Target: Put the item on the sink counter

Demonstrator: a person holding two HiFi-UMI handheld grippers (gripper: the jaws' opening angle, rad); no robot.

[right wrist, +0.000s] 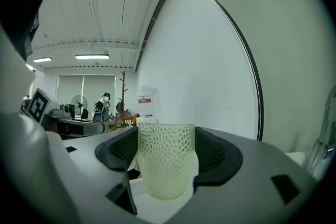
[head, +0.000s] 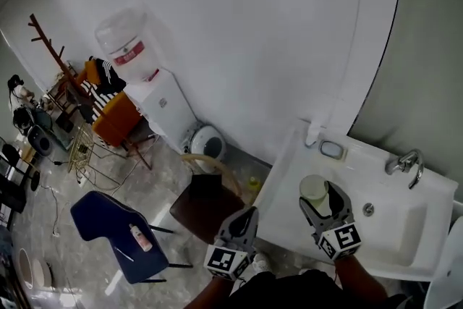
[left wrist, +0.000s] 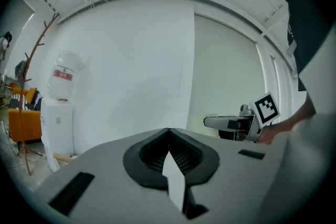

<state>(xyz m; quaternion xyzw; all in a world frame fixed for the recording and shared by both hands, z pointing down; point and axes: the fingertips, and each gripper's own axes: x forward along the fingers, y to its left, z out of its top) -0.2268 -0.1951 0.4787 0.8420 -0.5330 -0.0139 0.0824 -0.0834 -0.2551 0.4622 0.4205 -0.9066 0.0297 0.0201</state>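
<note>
Cup (head: 313, 187) above sink counter (head: 283, 208); faucet (head: 406, 163), soap dish (head: 332, 150) near.

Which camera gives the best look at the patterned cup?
The right gripper view: the cup stands close and upright between the jaws of the right gripper, its dimpled wall clear. The head view shows only its small pale top from above. The left gripper view shows no cup.

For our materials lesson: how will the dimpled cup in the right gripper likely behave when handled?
The cup looks thin and translucent, so probably light, slightly squeezable. Its dimpled wall likely resists slipping in the right gripper. Taller than wide, it might tip if nudged.
</note>
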